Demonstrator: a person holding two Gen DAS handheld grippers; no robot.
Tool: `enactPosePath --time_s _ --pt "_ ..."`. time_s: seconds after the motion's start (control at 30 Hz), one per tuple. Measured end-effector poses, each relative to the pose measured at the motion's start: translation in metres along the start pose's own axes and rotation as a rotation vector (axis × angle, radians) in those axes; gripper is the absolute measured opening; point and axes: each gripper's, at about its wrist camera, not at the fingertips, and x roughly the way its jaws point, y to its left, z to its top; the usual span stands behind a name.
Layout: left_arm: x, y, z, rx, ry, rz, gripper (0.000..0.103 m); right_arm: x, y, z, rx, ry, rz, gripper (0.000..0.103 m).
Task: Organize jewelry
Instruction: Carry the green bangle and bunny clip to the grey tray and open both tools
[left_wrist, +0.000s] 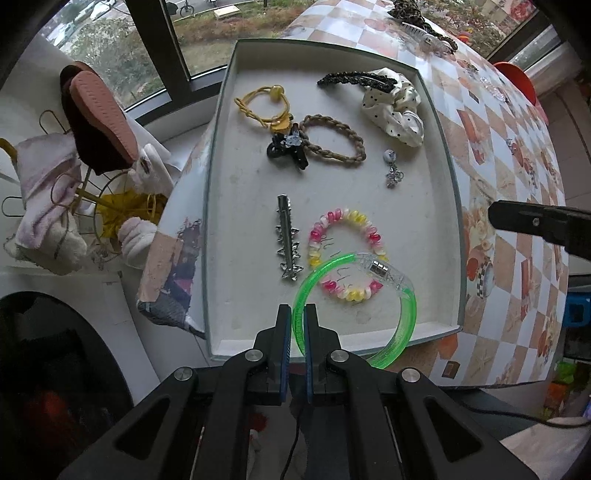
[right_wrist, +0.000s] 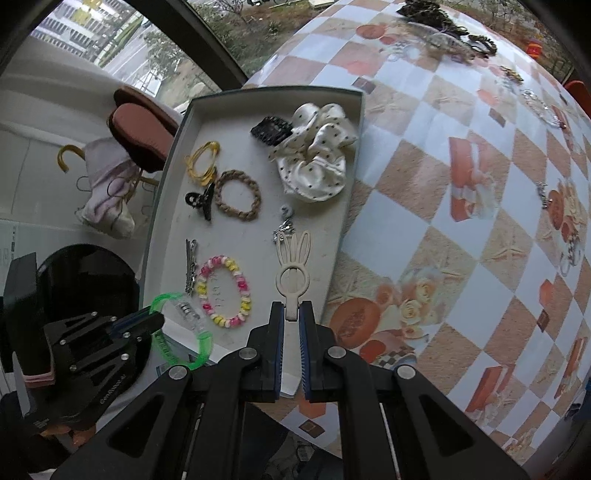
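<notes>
Much of the loose jewellery at the far end of the checked table (right_wrist: 436, 206) is too small and blurred to name: dark tangled pieces and a few silvery ones. In the left wrist view the right gripper (left_wrist: 496, 218) shows only as a dark finger cut off at the right edge, and the near rim of the tray (left_wrist: 218, 236) is partly hidden behind the left gripper's arms.

The left gripper (left_wrist: 297, 325) is closed down to a narrow gap and pinches the left side of a translucent green bangle (left_wrist: 402, 325), which has a clear section with small metal cells. The bangle hangs over the tray's near right corner and overlaps a pink, yellow and white coil bracelet (left_wrist: 347, 254).

The right gripper (right_wrist: 291, 314) is nearly closed on the stem of a cream rabbit-ear clip (right_wrist: 291, 269), held over the near right part of the tray.

Also in the tray: a silver hair clip (left_wrist: 286, 240), a braided tan band (left_wrist: 332, 138), a black claw clip (left_wrist: 284, 149), yellow elastic ties (left_wrist: 258, 103) and a dotted cream scrunchie (left_wrist: 395, 107).
</notes>
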Motion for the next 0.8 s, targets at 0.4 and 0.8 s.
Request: enactPosePath --time_s 0.4,0.8 --pt "0.026 -0.012 0.010 0.045 0.031 -0.018 0.010 0.031 0.017 0.012 -0.014 0.060 0.036 0.008" --pt "0.037 -0.015 0.026 0.032 0.010 -0.020 0.010 0.066 0.018 0.027 0.008 0.108 -0.001 0.008"
